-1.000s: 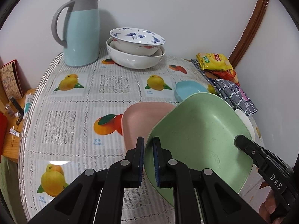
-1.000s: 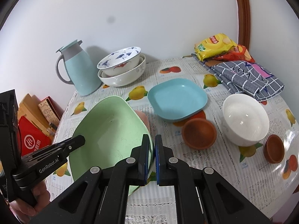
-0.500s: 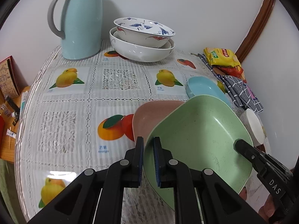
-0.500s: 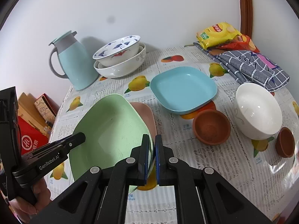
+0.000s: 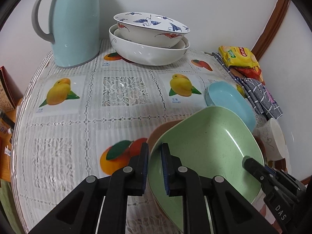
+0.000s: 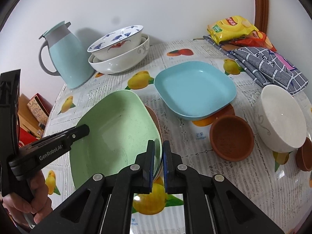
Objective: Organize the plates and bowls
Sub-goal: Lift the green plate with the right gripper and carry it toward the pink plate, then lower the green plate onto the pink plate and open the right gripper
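Green plate point(image 5: 206, 148) lower center over pink plate point(image 5: 156, 136). Left hand-held gripper point(image 5: 154, 165) clamped on its left rim, right hand-held gripper point(image 6: 159, 161) clamped on the opposite rim. Blue plate point(image 6: 195, 89) just beyond.

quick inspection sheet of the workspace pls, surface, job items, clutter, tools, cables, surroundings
surface: table under a fruit-print cloth
job's things: green plate over a pink plate; blue plate; white bowl; patterned bowl nested in a large white bowl; brown bowl, a smaller one beside it
clutter: kettle, snack packets, checked cloth
grippers: left tool and right tool both clamp the green plate's rim
cables: nothing seen
surroundings: white wall, wooden trim, boxes off the table's edge
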A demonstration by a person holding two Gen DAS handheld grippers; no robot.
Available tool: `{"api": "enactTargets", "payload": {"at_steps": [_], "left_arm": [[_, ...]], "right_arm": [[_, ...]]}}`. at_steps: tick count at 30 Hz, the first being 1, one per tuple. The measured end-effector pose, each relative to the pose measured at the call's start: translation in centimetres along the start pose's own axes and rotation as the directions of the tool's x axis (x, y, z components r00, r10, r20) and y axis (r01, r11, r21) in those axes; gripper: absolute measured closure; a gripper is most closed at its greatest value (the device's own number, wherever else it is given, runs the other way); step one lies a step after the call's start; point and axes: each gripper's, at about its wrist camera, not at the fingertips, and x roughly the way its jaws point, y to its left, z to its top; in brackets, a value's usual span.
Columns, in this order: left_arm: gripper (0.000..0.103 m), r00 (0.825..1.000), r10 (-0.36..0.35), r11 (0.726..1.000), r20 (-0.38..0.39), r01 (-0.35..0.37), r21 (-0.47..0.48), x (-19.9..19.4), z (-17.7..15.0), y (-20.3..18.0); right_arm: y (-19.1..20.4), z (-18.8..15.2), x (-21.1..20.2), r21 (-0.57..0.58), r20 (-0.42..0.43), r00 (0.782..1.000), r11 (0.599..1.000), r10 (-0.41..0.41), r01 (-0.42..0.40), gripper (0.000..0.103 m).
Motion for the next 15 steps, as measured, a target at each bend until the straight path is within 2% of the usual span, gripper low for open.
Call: {"api": "enactTargets", "payload": {"at_steps": [12, 15], "left_arm": [[0.087, 1.0, 0.008, 1.0, 0.0, -0.008, -0.016, 1.5, 1.1, 0.3], [0.087, 0.999, 0.033, 0.999, 0.004, -0.033, 0.0, 1.4, 1.2, 0.2]], "right_arm": [[0.7, -0.4, 1.8, -0.047, -0.049, 0.999, 0.999, -0.006, 0.004, 0.089], [0.8, -0.5, 1.8, -0.066, -0.055, 0.998, 0.998, -0.014, 0.01, 0.086]]}}
